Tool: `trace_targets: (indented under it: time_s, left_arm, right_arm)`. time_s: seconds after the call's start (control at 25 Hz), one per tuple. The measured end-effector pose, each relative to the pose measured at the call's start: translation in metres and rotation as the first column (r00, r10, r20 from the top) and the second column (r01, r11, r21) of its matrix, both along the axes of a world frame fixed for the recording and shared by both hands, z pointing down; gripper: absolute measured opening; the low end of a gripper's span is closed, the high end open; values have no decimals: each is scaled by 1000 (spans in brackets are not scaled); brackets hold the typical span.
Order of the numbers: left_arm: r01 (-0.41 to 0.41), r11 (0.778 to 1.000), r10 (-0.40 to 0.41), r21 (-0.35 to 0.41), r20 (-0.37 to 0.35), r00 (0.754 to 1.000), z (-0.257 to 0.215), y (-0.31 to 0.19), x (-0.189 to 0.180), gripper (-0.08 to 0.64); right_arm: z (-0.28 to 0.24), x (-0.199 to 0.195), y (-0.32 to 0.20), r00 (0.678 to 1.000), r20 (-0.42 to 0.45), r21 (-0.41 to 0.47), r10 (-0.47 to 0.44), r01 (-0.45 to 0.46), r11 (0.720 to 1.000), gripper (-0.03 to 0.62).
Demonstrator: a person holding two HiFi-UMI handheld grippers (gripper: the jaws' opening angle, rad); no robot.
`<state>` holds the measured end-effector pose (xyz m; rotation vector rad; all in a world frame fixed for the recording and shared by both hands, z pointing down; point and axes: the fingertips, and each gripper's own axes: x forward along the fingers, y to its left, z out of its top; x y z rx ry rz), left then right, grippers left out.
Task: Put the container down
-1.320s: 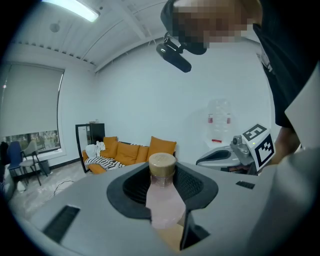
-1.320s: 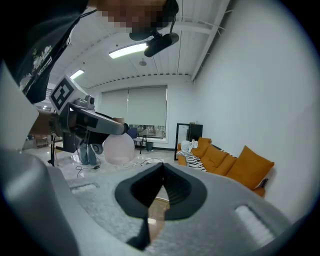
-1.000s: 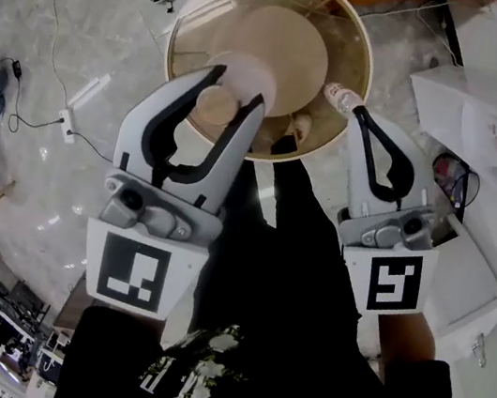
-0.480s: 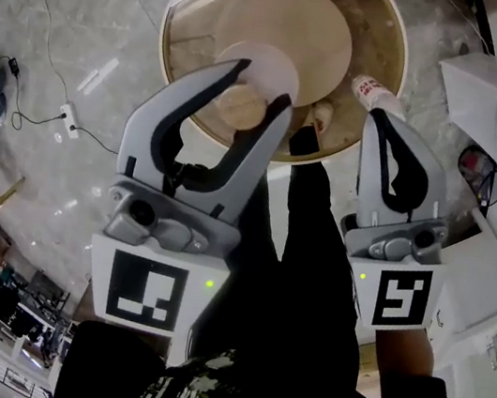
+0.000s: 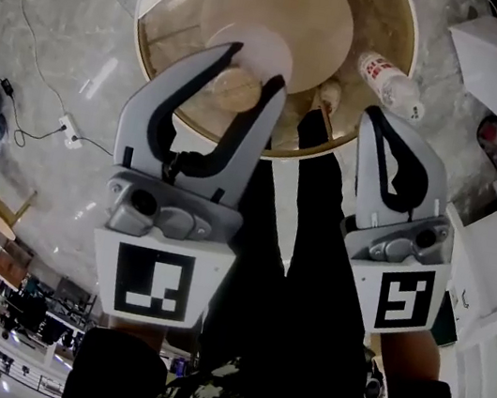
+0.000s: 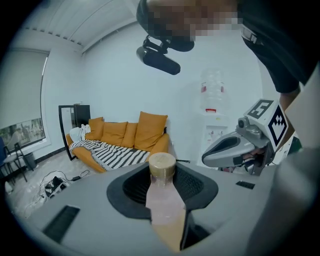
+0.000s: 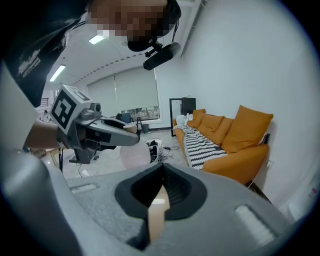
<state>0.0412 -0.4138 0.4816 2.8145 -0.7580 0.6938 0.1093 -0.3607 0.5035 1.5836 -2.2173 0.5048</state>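
Our left claw (image 5: 253, 65) grips the frosted pink, cork-lidded container (image 6: 162, 190) btwn its jaws, w/ the round glass table (image 5: 168, 36) below its tips; right claw (image 5: 381, 121) closed, empty. We'd lower upright, release once base sits flat.

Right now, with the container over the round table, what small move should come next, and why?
Probably lower the left gripper straight down: it clamps the container, which appears to hang over the table, not on it, so opening now would likely drop it.
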Motion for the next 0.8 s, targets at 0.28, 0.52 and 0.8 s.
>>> trace_targets:
  time_s: [0.28,0.52,0.8]
  left_arm:
    - [-3,1000,4,-15,25,1000,43,7,15,147]
    - [-11,1000,12,-16,34,999,81,8,13,147]
    - [17,999,-15,-33,51,999,119,18,7,147]
  right_arm:
    - [37,2,8,1000,28,-16,-4,5,1000,-5]
    - [80,-4,11,999,41,-31,-11,12,999,-5]
    - [121,-10,21,999,38,-38,-5,6,999,-5]
